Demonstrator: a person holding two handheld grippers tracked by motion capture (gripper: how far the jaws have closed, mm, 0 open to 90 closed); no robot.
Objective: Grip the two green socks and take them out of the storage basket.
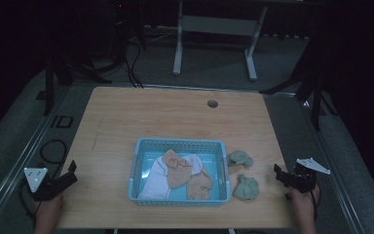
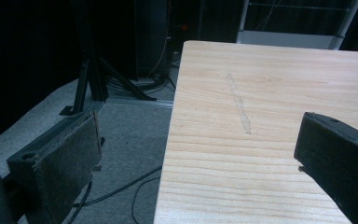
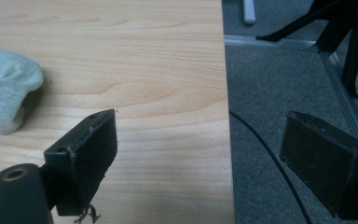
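While both grippers sit at the desk (image 1: 126, 112) edges, holdings are nil. Right gripper (image 3: 200, 154): jaws released, nothing between them, straddling the desk's edge; one green sock (image 3: 4, 88) lies ahead of its left jaw, apart from it. Left gripper (image 2: 196, 158): jaws released, bare desk and floor between. Basket (image 1: 180, 144) with pale cloths sits between the two grippers.

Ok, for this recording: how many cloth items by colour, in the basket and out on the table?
Green socks on the table beside the basket: 2, one farther and one nearer
Orange-tan pieces in the blue basket: 2, one and another
Pale pink piece in the basket: 1
Total: 5
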